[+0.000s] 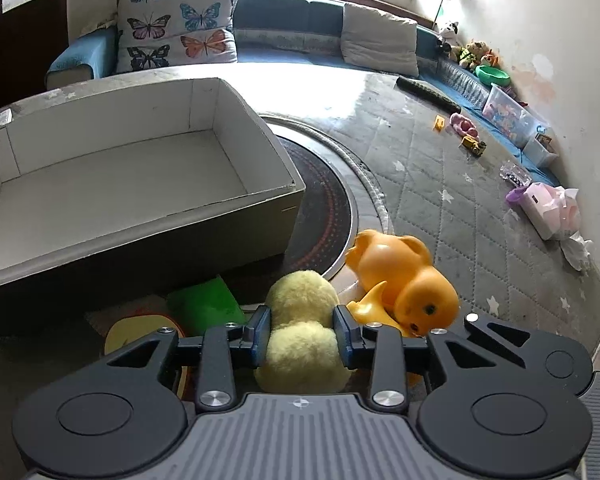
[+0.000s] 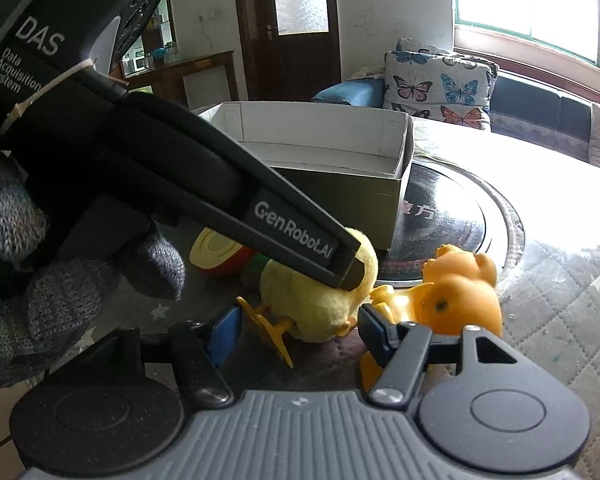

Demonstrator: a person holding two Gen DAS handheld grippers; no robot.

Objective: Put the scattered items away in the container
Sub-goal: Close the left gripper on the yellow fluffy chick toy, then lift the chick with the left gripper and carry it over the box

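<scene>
Left tongs clamp the plush chick; white box sits far left, holding nothing.

White box [image 1: 140, 184] on the mat; orange duck [image 1: 404, 284] touching the yellow chick [image 1: 300, 332] on its right. Left gripper [image 1: 302, 334] pinches the chick; right gripper [image 2: 300, 332] hangs wide, near it.

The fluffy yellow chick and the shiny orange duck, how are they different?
The fluffy yellow chick looks soft and pale; the shiny orange duck looks smooth, hard and darker. The left claw squeezes the chick, while the duck lies tipped over on the mat, ungrabbed. Both are outside the white box.
</scene>
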